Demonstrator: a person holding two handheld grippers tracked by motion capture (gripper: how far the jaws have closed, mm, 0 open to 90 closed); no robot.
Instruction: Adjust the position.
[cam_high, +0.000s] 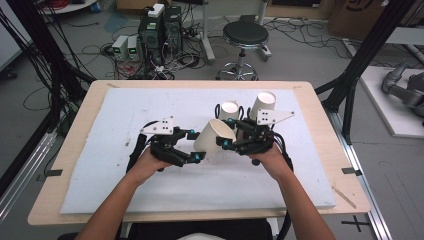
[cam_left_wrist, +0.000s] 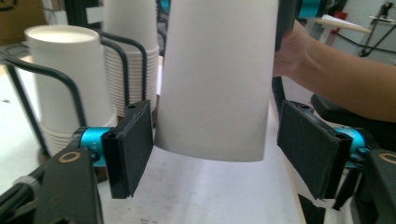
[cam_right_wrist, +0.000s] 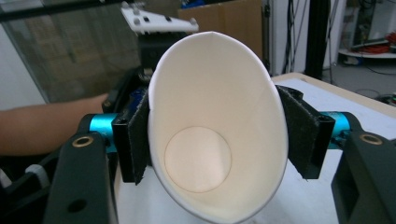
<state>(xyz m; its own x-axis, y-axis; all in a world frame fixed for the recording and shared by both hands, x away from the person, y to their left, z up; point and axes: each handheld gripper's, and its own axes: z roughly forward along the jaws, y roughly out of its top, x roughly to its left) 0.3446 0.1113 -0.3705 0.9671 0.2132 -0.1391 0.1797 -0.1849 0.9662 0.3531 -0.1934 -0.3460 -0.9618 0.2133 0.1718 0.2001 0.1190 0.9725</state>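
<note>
My right gripper is clamping the paper cup near its rim; both pads are pressing the wall, squeezing the mouth into a tall oval w/ a slight peak at the top. I'm looking straight into it: white inside, round base disc, no contents.

My left gripper is sitting released around the cup's bottom end: 1 pad is just beside the wall w/ a thin gap, the other is well apart, so neither is pressing.

In the high view the cup is lying tilted between the 2 grippers, off the white mat, base toward the left gripper, mouth toward the right gripper. Plain white, smooth wall, no print.

Both hands are wrapping the gripper bodies, forearms coming in from the near edge and angling inward; left hand and right hand are facing each other. Behind the right gripper, 2 stacks of cups are standing in a black wire rack.
</note>
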